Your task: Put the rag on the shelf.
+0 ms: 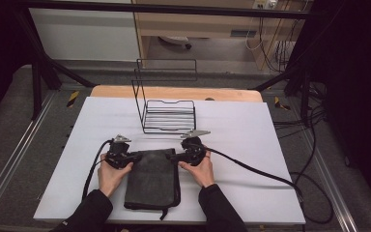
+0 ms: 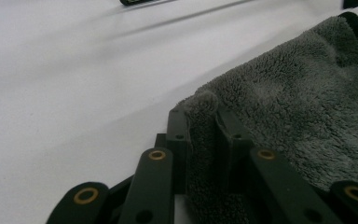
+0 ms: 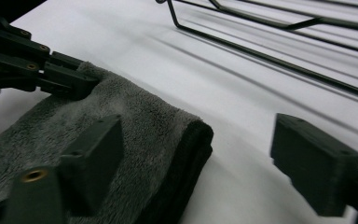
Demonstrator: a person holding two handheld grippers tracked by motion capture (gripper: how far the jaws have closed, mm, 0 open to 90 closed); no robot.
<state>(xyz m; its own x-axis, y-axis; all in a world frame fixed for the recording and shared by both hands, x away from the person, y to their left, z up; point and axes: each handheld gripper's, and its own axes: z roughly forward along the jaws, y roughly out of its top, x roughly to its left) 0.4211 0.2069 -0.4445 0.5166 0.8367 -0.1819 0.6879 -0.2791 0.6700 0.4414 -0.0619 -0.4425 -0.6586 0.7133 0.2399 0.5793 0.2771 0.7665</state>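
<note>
Altogether, one dark grey towel (image 1: 153,179), one black wire rack (image 1: 166,113) and two grippers are counted on one white table top (image 1: 270,159), and no brand, label or readable writing is made out on any of them. With the rack taken as the landmark, the towel is seen lying flat on the table just on the person's side of the rack, apart from it, folded into a thick oblong of several layers; its pile is shown as short and fleecy, a black hem is seen along one edge, and a short black tag or loop is noticed at the corner farthest from the rack. The left gripper (image 1: 136,156) is placed at the towel's left corner nearest the rack, and its jaws are seen drawn nearly together, pinching a raised tuft of that corner (image 2: 204,105) between the pads. The right gripper (image 1: 172,157) is held at the towel's right corner nearest the rack, with its jaws spread wide: one jaw is shown over the pile, the other out over bare table, and the folded edge (image 3: 193,140) lies between them ungripped. Both grippers are held in a person's hands, and a black cable is trailed from each away from the rack
</note>
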